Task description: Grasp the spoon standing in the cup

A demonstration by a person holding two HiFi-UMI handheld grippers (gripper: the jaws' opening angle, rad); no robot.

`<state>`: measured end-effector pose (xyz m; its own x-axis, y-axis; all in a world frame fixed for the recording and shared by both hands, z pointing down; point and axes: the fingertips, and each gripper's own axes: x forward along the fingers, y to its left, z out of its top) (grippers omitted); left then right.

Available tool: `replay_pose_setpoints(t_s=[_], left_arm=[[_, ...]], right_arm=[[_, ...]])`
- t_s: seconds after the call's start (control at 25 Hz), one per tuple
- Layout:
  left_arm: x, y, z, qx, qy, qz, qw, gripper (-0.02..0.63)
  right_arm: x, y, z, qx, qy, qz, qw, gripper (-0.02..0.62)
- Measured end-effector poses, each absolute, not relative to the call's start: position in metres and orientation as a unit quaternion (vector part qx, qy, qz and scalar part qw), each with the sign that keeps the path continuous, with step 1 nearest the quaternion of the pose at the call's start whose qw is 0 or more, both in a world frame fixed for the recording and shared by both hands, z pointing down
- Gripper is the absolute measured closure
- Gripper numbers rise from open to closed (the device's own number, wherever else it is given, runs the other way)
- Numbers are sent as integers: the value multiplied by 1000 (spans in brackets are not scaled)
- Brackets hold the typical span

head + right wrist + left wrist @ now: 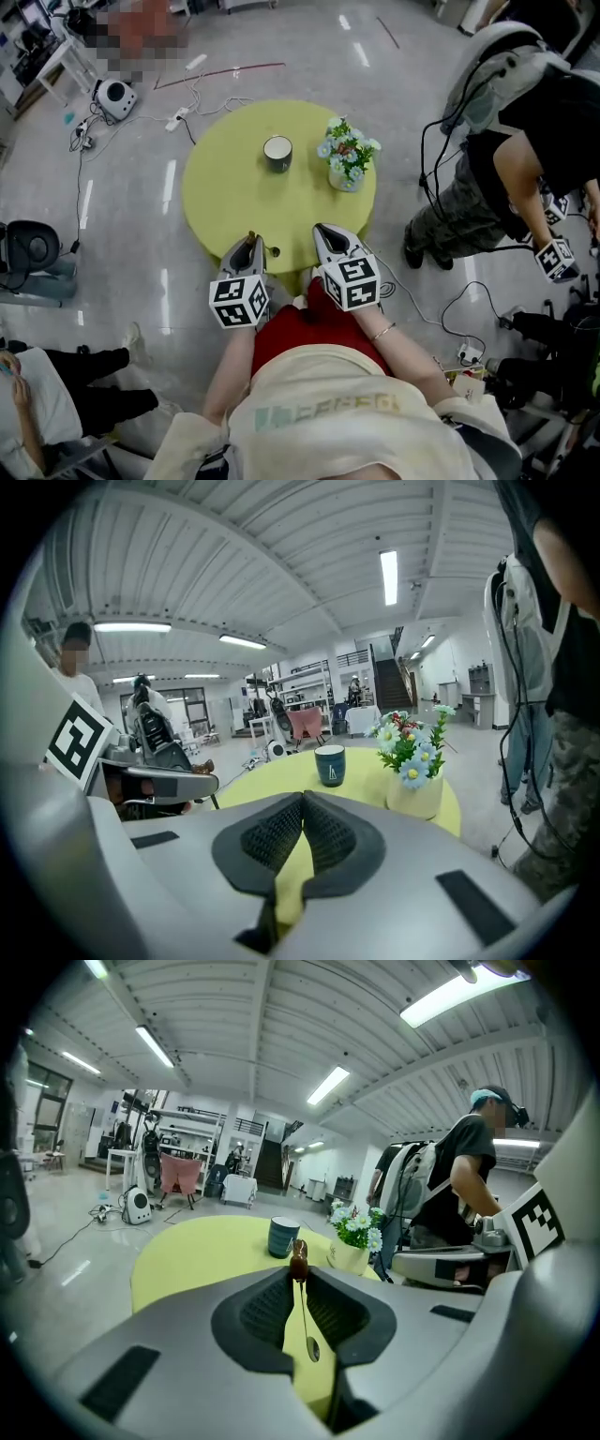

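My left gripper (pixel 249 241) hovers at the near edge of the round yellow table (pixel 225 197), shut on a thin metal spoon (pixel 299 1262). The spoon's brown end pokes up past the jaw tips and its bowl hangs below between the pads. The dark cup (pixel 277 153) stands upright mid-table, well ahead of both grippers, with nothing showing in it; it is also seen as the cup (pixel 282 1236) and the cup (pixel 329 764). My right gripper (pixel 322 229) is beside the left one, jaws pressed together with nothing between them (pixel 302 799).
A white pot of flowers (pixel 347 161) stands right of the cup. A person in black (pixel 525 159) with a backpack stands at the right, holding marker cubes. Cables and a white device (pixel 115 97) lie on the floor behind the table. Another person sits at lower left (pixel 56 394).
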<state>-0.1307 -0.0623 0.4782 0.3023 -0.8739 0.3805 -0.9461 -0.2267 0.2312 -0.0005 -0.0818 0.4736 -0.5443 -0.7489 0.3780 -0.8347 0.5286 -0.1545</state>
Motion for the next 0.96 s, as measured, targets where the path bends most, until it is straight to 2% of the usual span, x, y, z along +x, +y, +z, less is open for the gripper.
replay_pose_setpoints(t_s=[0.96], left_arm=[[-132, -62, 478, 782, -580, 88, 208, 551]], right_arm=[[-3, -84, 478, 456, -863, 172, 130, 558]])
